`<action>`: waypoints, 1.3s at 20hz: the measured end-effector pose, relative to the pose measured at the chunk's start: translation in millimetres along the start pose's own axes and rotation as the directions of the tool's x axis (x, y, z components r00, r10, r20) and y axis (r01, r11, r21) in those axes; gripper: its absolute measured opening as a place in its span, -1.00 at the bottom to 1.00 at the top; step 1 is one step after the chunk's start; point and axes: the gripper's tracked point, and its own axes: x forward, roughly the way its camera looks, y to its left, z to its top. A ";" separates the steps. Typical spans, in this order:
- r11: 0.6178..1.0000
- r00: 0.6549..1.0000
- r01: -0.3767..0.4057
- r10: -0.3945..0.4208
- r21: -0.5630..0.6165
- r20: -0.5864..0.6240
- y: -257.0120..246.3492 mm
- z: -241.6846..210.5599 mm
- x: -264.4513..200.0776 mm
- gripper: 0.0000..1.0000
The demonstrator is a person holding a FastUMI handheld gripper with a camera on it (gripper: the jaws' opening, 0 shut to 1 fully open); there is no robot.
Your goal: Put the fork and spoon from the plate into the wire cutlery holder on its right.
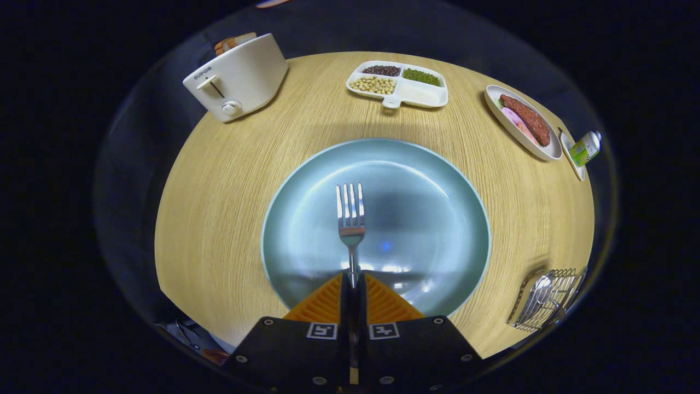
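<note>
- The fingers [353, 284] are closed tight on the handle of the fork [350, 214], pinching it from both sides, with no gap showing between them.
- The fork points straight ahead of the fingers, tines away, over the middle of the blue-green plate [437, 180]. Whether it is lifted clear or its tines touch the plate I cannot tell.
- The wire cutlery holder [549, 300] stands on the bench [219, 180] to the right of the plate, apart from its rim. A spoon [540, 287] seems to rest in it already, bowl up; I see none on the plate.
- Handling, as I judge it: the fork is stiff polished metal, light, and slick. A thin handle can pivot or slip in a pinch, so a hold further along the handle, nearer the neck, would steady it. The ribbed inner faces of the fingers should help.
- The plate looks glazed and hard; a dropped fork would skid on it.
- The holder is light wire and may shift or tip if the fork knocks its rim.
- Hard to make out: most of the fork's handle is hidden between the fingers, so how far along it is held is unclear. The holder sits at the warped edge of the view, its near side cut off and its opening hard to read.
</note>
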 end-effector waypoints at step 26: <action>0.974 0.985 0.122 -0.142 0.193 0.097 -192.6 -75.0 -167.2 -0.88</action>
